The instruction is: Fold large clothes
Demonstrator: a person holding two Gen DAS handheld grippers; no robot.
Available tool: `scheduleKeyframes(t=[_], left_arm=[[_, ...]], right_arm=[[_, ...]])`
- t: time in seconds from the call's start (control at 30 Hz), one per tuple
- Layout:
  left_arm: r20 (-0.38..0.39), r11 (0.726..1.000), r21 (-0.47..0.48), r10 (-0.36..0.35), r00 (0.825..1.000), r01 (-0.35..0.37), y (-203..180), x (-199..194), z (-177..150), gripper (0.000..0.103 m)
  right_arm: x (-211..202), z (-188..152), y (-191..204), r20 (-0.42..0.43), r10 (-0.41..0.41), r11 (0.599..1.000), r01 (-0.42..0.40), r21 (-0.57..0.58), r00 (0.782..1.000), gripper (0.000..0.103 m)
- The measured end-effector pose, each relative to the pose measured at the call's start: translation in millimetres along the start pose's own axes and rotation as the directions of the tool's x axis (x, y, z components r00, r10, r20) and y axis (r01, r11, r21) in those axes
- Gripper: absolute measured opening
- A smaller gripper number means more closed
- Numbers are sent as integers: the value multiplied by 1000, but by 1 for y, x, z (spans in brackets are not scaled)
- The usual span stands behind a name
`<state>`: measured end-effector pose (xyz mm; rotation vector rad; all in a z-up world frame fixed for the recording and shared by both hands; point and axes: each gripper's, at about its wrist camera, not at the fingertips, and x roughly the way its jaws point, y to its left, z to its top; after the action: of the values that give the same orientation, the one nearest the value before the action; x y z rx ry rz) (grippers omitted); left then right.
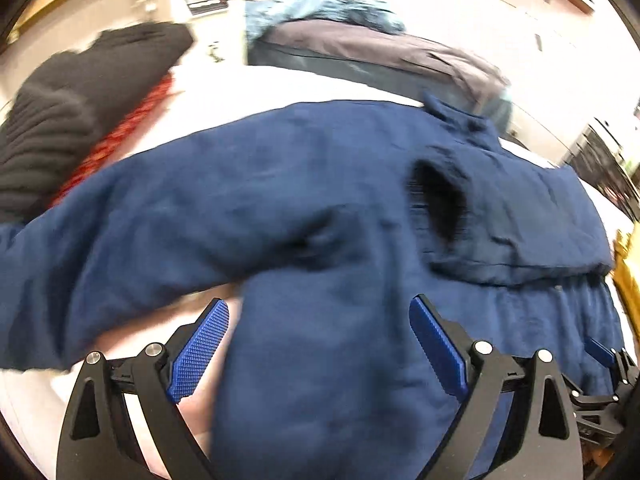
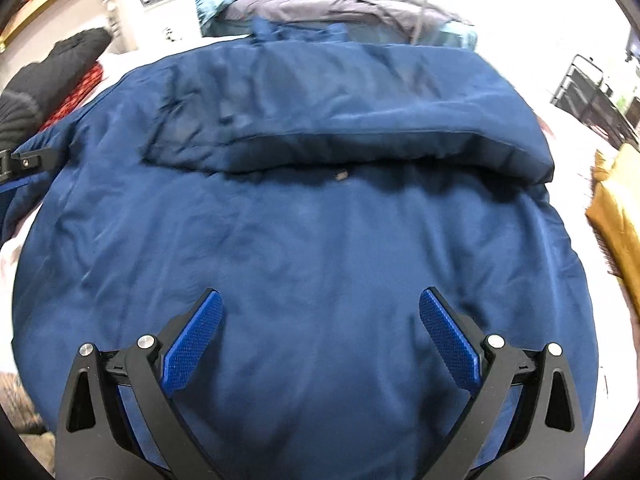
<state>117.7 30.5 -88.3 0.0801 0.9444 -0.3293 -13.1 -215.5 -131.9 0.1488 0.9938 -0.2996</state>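
White bedding (image 2: 568,32) is lying under a navy shirt (image 2: 304,240), which is spreading flat across most of the surface. Its collar (image 2: 296,32) is pointing away from the cameras, so the long axis is running from the near hem toward the far pile of grey and teal clothes (image 2: 320,0). One sleeve (image 1: 120,216) is stretching out to the left; the other sleeve (image 2: 360,120) is lying folded across the chest. Black knitwear (image 1: 92,92) is sitting far left, mustard fabric (image 2: 616,216) at right. Left gripper (image 1: 320,344) and right gripper (image 2: 320,336) are both hovering over the lower body, jaws spread wide, grasping nothing.
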Motion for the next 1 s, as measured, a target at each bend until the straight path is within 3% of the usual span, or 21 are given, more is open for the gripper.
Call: scheduleKeyframes(t=[0.3,0.4,0.67,0.77,0.8,0.93,1.0], left_arm=[[-10,983,-147,108,994,-108,77,-16,-26,90],[-27,976,-189,105,994,-108,87,-13,-32,90],[-83,969,-222,94,992,-111,94,2,-52,90],[-16,953,-270,140,990,-140,103,-11,-60,90],[23,944,-292,170,985,-155,106,-18,-63,90],[190,891,-402,308,932,-213,124,-52,-83,90],[207,854,-469,355,911,-226,139,-60,-93,90]], right_arm=[[0,-19,42,-65,76,991,-82,-105,995,97],[11,-23,46,-113,78,989,-91,-115,990,97],[20,-31,44,-124,74,992,-87,-96,989,98],[23,-27,43,-143,77,993,-89,-78,987,99],[24,-25,43,-148,83,993,-94,-69,985,99],[25,-24,41,-154,87,994,-97,-58,984,99],[26,-23,40,-159,88,994,-98,-57,983,99]])
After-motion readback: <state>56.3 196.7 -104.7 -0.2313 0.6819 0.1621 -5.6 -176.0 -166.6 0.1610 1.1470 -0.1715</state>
